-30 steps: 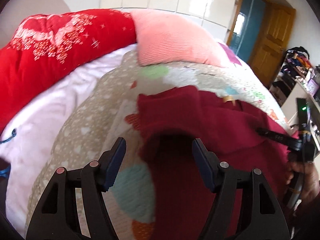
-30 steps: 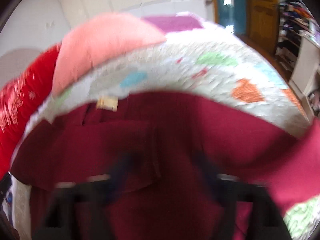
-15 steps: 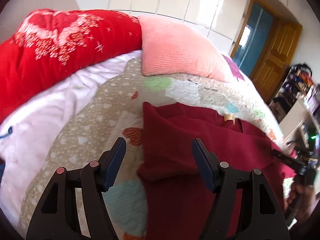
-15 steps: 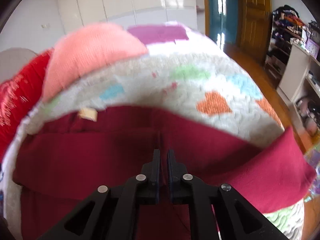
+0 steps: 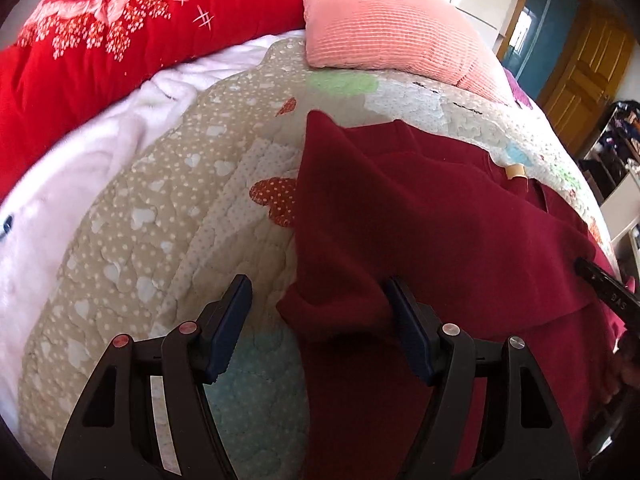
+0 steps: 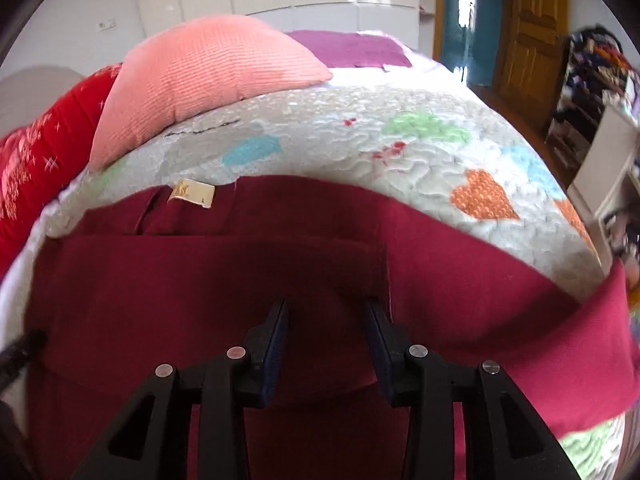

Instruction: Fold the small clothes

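A dark red garment (image 5: pixel 420 224) with a small tan label (image 5: pixel 515 171) lies spread on a patchwork quilt (image 5: pixel 160 216); one side is folded over its middle. My left gripper (image 5: pixel 320 304) is open and empty, just above the garment's left folded edge. In the right wrist view the same garment (image 6: pixel 200 288) and label (image 6: pixel 192 193) show. My right gripper (image 6: pixel 326 326) is open over the edge of the folded layer, holding nothing. Its tip also shows at the right of the left wrist view (image 5: pixel 600 284).
A pink pillow (image 5: pixel 384 28) and a red blanket (image 5: pixel 120 40) lie at the far end of the bed. A white fleece sheet (image 5: pixel 60 184) lies to the left. A wooden door (image 6: pixel 532 32) and cluttered shelves (image 6: pixel 592 80) stand beyond the bed at right.
My right gripper was shut half a second ago and now stands open above the fold. My left gripper has drawn back and left from the garment; the folded layer now lies flat.
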Demonstrator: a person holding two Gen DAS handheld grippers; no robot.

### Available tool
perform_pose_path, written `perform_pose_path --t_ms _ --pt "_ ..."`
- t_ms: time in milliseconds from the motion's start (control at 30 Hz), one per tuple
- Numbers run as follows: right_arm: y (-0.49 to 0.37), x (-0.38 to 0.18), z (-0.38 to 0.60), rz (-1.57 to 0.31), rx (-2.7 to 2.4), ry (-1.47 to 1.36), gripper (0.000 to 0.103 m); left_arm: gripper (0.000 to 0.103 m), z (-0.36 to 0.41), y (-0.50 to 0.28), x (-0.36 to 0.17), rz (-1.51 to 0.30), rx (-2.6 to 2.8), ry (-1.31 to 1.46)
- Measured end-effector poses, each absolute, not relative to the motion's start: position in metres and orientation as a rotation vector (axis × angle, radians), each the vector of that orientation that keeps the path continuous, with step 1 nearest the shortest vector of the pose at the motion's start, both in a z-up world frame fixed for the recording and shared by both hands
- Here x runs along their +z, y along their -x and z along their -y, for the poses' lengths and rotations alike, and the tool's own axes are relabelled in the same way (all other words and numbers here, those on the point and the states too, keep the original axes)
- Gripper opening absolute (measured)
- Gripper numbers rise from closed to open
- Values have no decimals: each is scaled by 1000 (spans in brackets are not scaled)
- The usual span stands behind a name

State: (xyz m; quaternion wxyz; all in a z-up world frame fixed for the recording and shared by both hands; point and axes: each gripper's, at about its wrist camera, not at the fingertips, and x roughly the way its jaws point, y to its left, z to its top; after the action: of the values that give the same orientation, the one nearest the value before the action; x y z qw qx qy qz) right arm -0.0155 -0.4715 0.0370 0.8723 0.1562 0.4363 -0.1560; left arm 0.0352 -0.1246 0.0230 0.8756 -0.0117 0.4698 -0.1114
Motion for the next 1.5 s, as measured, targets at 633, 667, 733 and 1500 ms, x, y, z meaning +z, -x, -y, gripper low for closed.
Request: perform_pose_path --t_ms 633,667,733,1500 --pt "134 73 515 -820 -395 -528 56 70 173 -9 51 -925 -278 -78" --pt "145 73 524 -816 -418 -550 56 70 171 -8 54 -923 -285 -67" --pt "172 72 548 -799 -479 -625 57 70 171 -6 59 -916 -295 -52" --pt "242 22 699 -576 -769 -1085 15 70 161 -12 62 -920 -285 -26"
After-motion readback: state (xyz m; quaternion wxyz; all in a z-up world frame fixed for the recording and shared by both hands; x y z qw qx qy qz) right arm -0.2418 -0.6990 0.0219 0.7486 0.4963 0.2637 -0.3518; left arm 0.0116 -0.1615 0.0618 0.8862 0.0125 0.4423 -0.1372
